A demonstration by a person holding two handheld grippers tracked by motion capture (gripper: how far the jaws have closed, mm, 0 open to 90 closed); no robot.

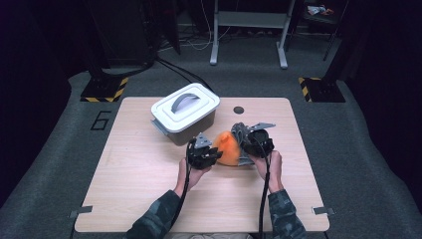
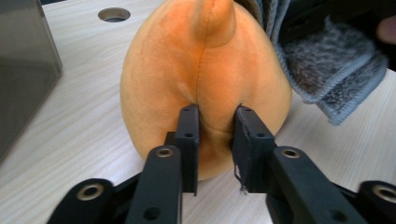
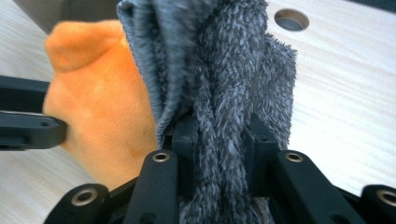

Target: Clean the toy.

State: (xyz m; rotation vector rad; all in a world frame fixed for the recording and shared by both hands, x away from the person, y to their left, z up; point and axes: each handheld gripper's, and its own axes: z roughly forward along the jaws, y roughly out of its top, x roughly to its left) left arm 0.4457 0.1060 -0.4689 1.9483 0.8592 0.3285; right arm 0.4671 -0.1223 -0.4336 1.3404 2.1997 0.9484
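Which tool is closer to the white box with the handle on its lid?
Left. The left tool sits just in front of the white box, pinching the orange plush toy. The right tool is farther off to its side, gripping a grey towel.

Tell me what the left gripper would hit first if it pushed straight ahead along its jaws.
The left gripper already pinches the orange plush toy, so it would press into that; the grey cloth probably lies just beyond.

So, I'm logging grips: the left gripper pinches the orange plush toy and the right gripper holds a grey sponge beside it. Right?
Not quite. The right gripper holds a fuzzy grey cloth, not a sponge; the right gripper view shows its pile bunched between the jaws. The rest stands: the left gripper pinches the orange plush toy beside it.
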